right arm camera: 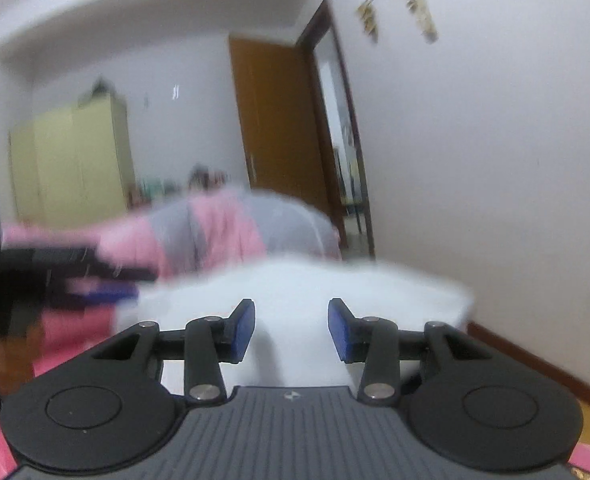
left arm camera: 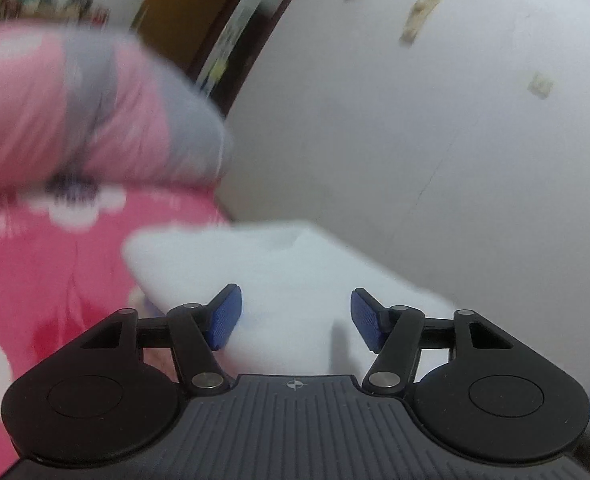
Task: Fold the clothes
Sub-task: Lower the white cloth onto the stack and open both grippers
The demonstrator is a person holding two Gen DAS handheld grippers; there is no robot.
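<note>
Left gripper (left arm camera: 295, 316) and right gripper (right arm camera: 291, 330): both held level, jaws spread, over white cloth (left arm camera: 279, 272); nothing pinched.

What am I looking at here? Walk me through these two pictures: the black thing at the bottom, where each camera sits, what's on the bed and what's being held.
The black thing is a hand-held gripper: two arms ending in blue pads, squeezed by a person. There are two, one per hand, and each carries a wide-angle camera that looks forward along its fingers, which bends the room's lines.

One picture comes from the left gripper, the other from the right gripper. Both stand open with nothing between the pads.

In front of each lies a white garment, the thing to fold, on a pink flowered bedspread. Behind it sits a pink and grey quilt, blurred by motion. The dark blur at the left edge of the right view is probably the other gripper. Farther back are a wooden door and a yellow-green wardrobe.
</note>
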